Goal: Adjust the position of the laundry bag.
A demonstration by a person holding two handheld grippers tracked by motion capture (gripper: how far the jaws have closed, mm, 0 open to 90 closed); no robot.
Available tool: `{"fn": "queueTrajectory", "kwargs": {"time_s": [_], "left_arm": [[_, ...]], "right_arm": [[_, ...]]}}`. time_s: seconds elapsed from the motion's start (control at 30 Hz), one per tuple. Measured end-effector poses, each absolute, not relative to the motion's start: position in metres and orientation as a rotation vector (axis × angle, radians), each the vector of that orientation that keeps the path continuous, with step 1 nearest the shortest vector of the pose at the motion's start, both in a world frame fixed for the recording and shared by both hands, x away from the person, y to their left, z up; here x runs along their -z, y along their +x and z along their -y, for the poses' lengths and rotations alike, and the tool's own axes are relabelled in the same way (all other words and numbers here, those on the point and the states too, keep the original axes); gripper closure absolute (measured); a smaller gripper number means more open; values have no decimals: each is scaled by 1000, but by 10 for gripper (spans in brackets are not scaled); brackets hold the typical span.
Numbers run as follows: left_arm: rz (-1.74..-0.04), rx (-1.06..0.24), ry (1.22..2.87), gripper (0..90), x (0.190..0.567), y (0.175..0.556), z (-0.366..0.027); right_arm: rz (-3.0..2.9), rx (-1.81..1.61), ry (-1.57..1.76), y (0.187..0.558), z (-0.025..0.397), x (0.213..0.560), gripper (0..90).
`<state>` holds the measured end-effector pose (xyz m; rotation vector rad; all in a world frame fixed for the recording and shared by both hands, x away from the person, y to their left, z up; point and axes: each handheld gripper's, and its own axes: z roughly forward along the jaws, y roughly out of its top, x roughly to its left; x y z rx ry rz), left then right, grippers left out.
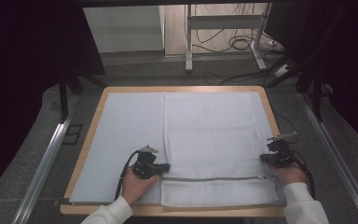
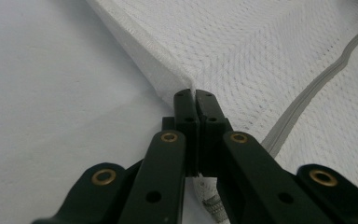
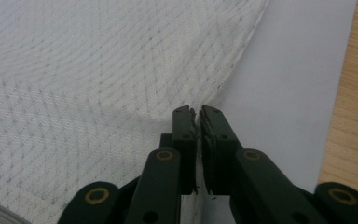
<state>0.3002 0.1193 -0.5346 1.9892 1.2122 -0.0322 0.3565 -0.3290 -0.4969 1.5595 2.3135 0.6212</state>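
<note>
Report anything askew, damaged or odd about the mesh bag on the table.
Nothing stands out. The white mesh laundry bag lies flat and square on the pale sheet covering the wooden table, its grey zipper running straight. The left claw and right claw each pinch a side edge, lifting small creases only.

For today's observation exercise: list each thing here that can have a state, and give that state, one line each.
Mesh laundry bag: spread flat on the mat, both side edges pinched.
Zipper: closed along its length.
Left gripper: jaws shut on the bag's left edge.
Right gripper: jaws shut on the bag's right edge.
White mat: lying flat on the table.
</note>
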Motion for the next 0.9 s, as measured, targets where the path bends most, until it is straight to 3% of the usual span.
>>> {"fn": "queueTrajectory", "kwargs": {"time_s": [0.9], "left_arm": [[-1217, 26, 1961, 900, 530, 301, -128]], "right_arm": [[-2315, -808, 1527, 349, 332, 486, 882]]}}
